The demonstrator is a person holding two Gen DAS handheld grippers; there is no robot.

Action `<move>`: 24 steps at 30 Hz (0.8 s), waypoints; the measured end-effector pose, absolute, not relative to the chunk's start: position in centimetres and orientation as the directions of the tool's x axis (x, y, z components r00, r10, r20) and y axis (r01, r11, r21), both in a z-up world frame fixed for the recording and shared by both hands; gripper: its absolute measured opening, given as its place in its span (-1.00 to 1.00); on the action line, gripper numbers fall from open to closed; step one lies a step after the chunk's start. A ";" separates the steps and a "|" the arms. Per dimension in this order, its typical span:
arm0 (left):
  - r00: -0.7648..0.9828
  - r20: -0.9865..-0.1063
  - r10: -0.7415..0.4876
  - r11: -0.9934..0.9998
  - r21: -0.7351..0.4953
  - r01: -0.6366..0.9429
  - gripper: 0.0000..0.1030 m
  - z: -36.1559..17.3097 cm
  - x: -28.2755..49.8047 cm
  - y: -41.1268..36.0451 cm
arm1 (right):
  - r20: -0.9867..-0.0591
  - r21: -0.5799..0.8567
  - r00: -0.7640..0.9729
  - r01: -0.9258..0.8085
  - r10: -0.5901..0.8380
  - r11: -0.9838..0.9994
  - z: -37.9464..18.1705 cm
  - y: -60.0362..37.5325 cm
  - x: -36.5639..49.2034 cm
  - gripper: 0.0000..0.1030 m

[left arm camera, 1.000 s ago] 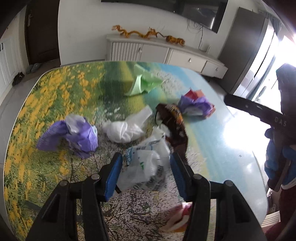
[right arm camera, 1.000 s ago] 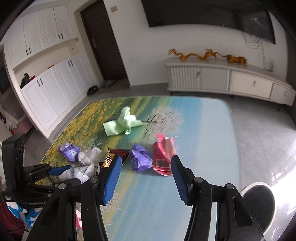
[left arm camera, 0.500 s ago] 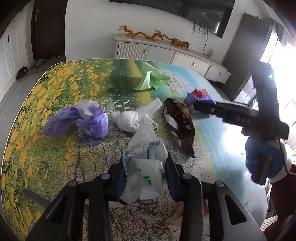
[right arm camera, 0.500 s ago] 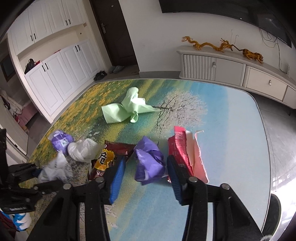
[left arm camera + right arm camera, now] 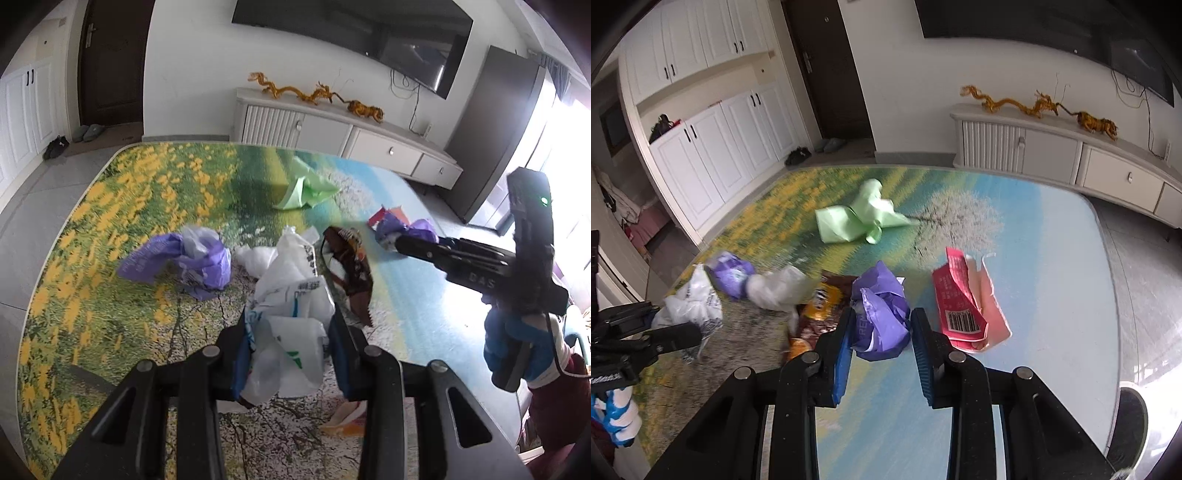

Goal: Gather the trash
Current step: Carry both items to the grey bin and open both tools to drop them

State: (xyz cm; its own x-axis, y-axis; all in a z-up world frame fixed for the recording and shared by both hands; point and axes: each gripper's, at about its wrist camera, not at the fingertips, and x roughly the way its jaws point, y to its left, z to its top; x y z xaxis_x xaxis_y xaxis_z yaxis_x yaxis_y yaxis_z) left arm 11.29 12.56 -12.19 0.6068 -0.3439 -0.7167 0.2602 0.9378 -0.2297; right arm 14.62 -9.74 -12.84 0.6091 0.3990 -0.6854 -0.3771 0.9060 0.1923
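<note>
Left gripper (image 5: pixel 290 350) clamped on white plastic bag (image 5: pixel 291 314), lifted above the table (image 5: pixel 92 295). Right gripper (image 5: pixel 881 343) apart, straddling crumpled purple bag (image 5: pixel 881 306). Best closed squarely, clear of brown snack wrapper (image 5: pixel 820 306) and red carton (image 5: pixel 964 310).

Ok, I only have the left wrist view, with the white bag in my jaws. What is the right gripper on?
Observer: The right gripper has the purple bag between its jaws.
Operator: Is it gripped?
Observer: Cannot tell. The left jaw touches it and the right one seems to show a thin gap.
Operator: Anything beside it?
Observer: A red packet, torn open with its barcode up, lies just right of the jaws.
</note>
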 end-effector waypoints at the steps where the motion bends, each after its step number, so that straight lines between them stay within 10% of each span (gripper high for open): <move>1: 0.614 -0.711 -0.343 0.938 -0.229 0.259 -0.33 -11.8 11.1 12.6 | -0.672 0.192 0.620 -0.381 0.404 0.904 -12.1 -9.9 14.0 -0.44; 24: 0.729 -0.562 -0.391 0.917 -0.167 0.363 -0.35 0.4 10.6 2.7 | -0.430 0.198 0.858 -0.213 0.280 0.957 -2.1 -24.1 4.0 -0.44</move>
State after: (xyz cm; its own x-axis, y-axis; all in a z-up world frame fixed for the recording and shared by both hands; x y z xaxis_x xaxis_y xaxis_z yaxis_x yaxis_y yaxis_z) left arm 10.63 2.68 0.42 0.7289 -0.3914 -0.5618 0.3632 0.9166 -0.1674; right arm 3.97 -24.11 -2.10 0.8584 0.2800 -0.4299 -0.2129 0.9568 0.1980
